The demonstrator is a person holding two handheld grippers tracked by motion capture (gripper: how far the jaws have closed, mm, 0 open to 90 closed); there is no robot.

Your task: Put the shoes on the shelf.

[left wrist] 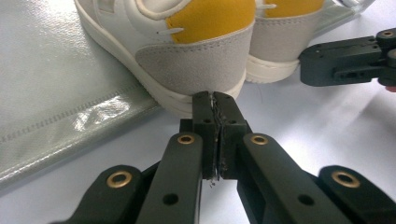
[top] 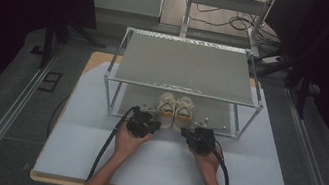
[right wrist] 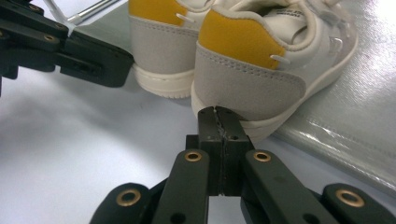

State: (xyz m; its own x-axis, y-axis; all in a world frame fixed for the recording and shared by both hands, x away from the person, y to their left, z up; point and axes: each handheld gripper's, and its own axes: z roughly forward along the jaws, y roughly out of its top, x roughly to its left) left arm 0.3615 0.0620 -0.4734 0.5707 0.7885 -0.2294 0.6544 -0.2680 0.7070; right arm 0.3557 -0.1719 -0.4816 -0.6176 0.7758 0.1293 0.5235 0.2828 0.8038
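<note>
Your left gripper (left wrist: 215, 100) sits just in front of the left shoe of the pair of small white sneakers with yellow heel patches (top: 175, 108). Its fingers are pressed together with nothing between them, and the tips are right at the shoe's heel, maybe touching the sole.

The sneakers stand side by side on the bottom level of the silver metal rack with grey fabric shelves (top: 184, 66), heels poking out toward you over the white desk (top: 91, 156).

Your right gripper (right wrist: 219, 114) is just in front of the right shoe. Its fingers are together too, holding nothing.

If you push forward like this, I think the shoes could slide deeper under the rack, because closed fingers only bump them. The soft grey heel band looks fuzzy and curved, so a pinch could slip off. The sole looks smooth and rubbery. The shelf cloth looks shiny and slippery.
</note>
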